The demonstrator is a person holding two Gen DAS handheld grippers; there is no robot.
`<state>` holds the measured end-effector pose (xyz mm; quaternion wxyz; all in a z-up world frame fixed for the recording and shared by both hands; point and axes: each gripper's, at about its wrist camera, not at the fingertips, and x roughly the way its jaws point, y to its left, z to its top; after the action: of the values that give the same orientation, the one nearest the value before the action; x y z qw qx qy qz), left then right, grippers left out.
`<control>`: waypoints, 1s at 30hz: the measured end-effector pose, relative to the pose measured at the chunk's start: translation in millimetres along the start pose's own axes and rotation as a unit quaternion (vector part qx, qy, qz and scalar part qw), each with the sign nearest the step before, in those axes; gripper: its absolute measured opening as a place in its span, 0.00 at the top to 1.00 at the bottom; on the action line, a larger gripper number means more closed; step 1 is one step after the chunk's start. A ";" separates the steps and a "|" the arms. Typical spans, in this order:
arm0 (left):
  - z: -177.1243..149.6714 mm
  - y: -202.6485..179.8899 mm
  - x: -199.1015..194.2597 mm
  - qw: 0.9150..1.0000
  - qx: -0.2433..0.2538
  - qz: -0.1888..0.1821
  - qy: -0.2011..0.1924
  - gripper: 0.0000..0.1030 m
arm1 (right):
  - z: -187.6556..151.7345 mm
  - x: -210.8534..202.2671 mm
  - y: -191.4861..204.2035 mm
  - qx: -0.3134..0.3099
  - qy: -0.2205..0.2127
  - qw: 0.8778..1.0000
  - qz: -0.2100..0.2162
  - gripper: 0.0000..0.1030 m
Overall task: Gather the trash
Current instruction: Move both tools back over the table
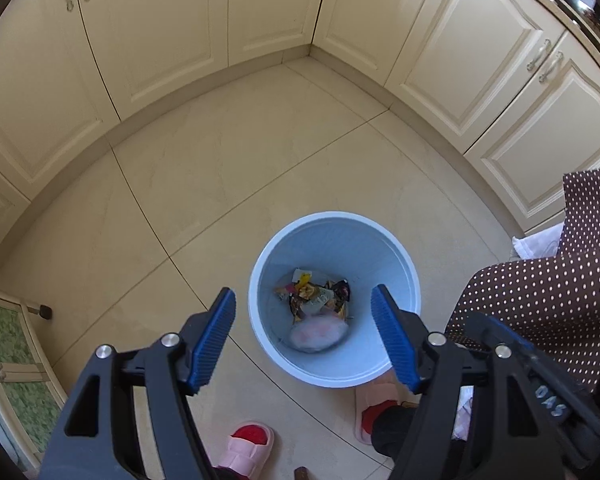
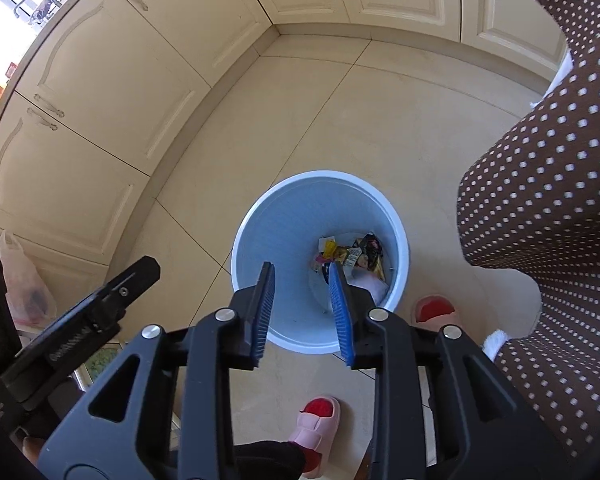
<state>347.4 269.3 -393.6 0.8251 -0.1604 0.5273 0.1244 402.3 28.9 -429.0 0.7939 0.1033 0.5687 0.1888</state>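
Observation:
A light blue trash bin [image 1: 396, 256] stands on the beige tile floor below both grippers; it also shows in the right wrist view [image 2: 260, 236]. Inside lie crumpled snack wrappers [image 1: 320, 294] and a pale pinkish-white wad [image 1: 319, 334]; the right wrist view shows the wrappers [image 2: 354, 256] too. My left gripper [image 1: 303, 300] is open wide and empty above the bin. My right gripper [image 2: 302, 276] is open with a narrower gap, empty, over the bin's mouth.
Cream cabinets [image 1: 180, 20] line the corner behind the bin. A brown polka-dot cloth [image 2: 548, 200] hangs at the right. The person's pink slippers [image 2: 316, 420] stand beside the bin. A plastic bag [image 2: 20, 280] sits by the left cabinets.

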 end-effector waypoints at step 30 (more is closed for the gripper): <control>-66.5 -235.1 -314.8 0.947 0.195 -0.138 -0.214 0.26 | -63.9 -432.2 -46.4 -0.077 -0.342 0.935 -0.060 0.54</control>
<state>250.2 15.9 -101.9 0.9429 -0.0375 0.3248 -0.0642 228.8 -196.8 -94.4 0.9558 0.0660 0.2518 0.1366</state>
